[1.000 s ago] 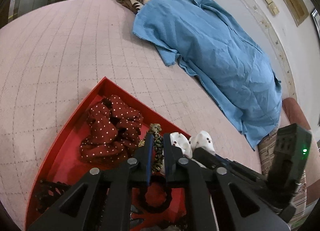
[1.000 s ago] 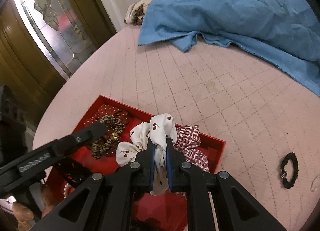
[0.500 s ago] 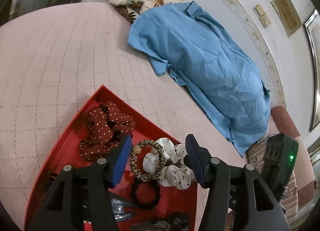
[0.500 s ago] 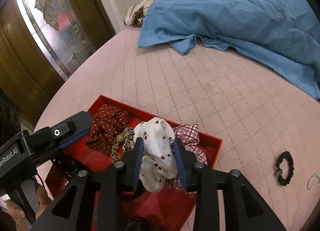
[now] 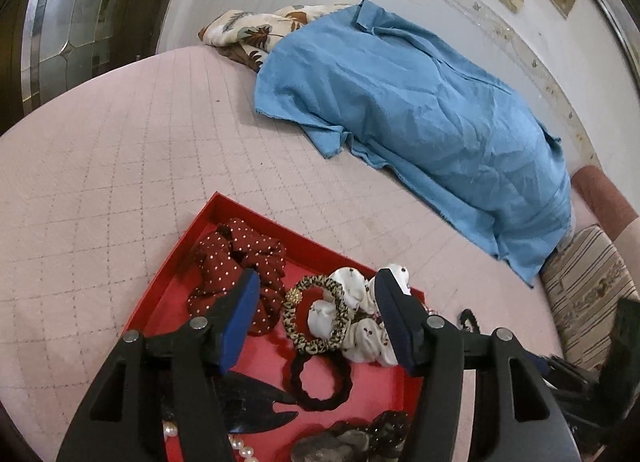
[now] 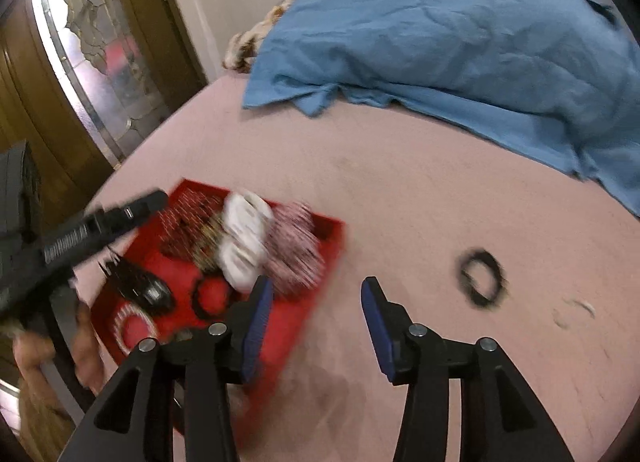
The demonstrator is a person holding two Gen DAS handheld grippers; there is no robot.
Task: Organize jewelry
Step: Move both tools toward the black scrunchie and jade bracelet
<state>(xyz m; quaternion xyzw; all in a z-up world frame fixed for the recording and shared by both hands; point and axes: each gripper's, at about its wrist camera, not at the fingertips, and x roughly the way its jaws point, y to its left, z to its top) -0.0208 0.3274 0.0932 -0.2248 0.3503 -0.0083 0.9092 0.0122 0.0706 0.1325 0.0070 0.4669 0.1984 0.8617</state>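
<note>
Currently both sets of jaws are opening, nothing clamped. Left gripper (image 5: 316, 312) hovers over the red tray (image 5: 168, 274), a shallow rigid box with a low square rim, sitting on the pink quilted bed (image 5: 120, 165). Blue pads stand either side of a leopard-print scrunchie (image 5: 316, 342), a thin ruffled ring with a small gold bead, not touching it. That ring lies partly on a crumpled white cherry-print scrunchie (image 5: 360, 338). Dark red polka-dot scrunchie (image 5: 236, 262) sits bunched toward the tray's far corner; a thin dark elastic loop (image 5: 320, 390) lies flat nearer the camera, with a black claw clip (image 5: 256, 402) and a pearl strand (image 5: 240, 448) at the bottom edge.

Right gripper (image 6: 316, 310) is motion-blurred, jaws empty over bare bed just beside the tray's right rim. A red-and-white checked scrunchie (image 6: 296, 254) fills that tray corner. Loose black beaded hair tie (image 6: 482, 276) lies on the bed, well apart from the tray. Wrinkled blue cloth (image 5: 420, 109) is draped along the far side.
</note>
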